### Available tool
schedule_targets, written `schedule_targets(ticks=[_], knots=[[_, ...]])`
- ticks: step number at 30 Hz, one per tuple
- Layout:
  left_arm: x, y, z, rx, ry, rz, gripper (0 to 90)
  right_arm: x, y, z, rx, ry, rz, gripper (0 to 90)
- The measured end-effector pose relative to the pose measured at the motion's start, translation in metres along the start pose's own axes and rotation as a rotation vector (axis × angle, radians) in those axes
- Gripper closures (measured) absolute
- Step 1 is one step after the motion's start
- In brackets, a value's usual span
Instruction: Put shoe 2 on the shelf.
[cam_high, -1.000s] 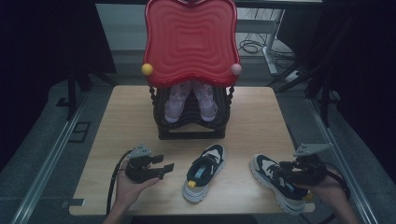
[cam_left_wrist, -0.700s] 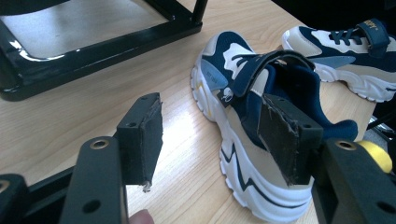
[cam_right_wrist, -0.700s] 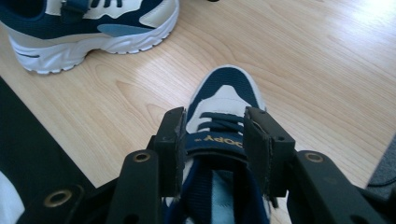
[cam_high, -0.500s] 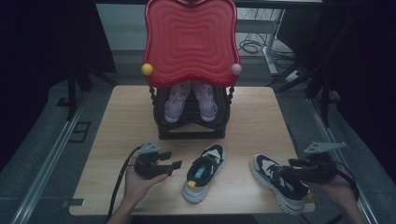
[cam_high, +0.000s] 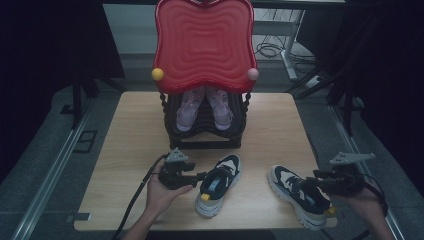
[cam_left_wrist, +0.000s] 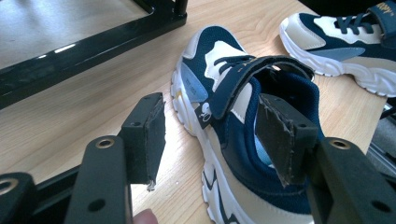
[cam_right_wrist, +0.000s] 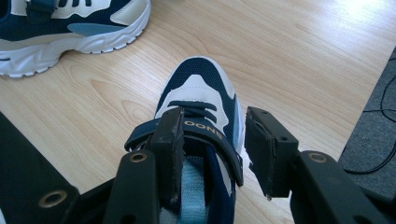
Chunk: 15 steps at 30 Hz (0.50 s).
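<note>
Two shoes lie on the table (cam_high: 130, 130) before the rack (cam_high: 205, 127); left gripper (cam_left_wrist: 212, 140), jaws just narrowing but still apart, straddles the left shoe (cam_high: 218, 184) collar without pressing. Right gripper (cam_right_wrist: 212, 154) stands likewise apart astride the right shoe (cam_high: 299, 195) collar; a shallow bite on either soft collar would probably let the shoe tilt or slip when lifted.

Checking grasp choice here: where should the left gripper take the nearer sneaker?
Best bet: the left sneaker's collar wall beside the strap, approached from the heel end. The shoe mouth gapes, so one jaw of the left gripper fits inside, one outside.
</note>
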<state>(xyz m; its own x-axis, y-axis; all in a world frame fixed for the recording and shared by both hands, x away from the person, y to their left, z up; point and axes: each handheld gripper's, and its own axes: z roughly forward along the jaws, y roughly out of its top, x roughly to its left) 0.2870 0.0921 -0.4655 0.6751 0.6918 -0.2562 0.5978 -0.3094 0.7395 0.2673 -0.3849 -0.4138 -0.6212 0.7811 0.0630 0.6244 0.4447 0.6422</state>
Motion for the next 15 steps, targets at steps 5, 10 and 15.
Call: schedule_targets(ticks=[5, 10, 15], knots=[[-0.004, 0.003, 0.009, 0.015, -0.003, 0.007, 45.1, -0.001, -0.002, -0.001, -0.001, -0.007, 0.006, 57.8], [-0.009, 0.008, 0.019, 0.039, 0.0, 0.019, 46.5, -0.001, -0.003, -0.003, -0.001, -0.013, 0.007, 57.8], [-0.012, 0.008, 0.03, 0.061, 0.001, 0.021, 48.3, -0.003, -0.005, -0.003, 0.005, -0.011, 0.011, 57.8]])
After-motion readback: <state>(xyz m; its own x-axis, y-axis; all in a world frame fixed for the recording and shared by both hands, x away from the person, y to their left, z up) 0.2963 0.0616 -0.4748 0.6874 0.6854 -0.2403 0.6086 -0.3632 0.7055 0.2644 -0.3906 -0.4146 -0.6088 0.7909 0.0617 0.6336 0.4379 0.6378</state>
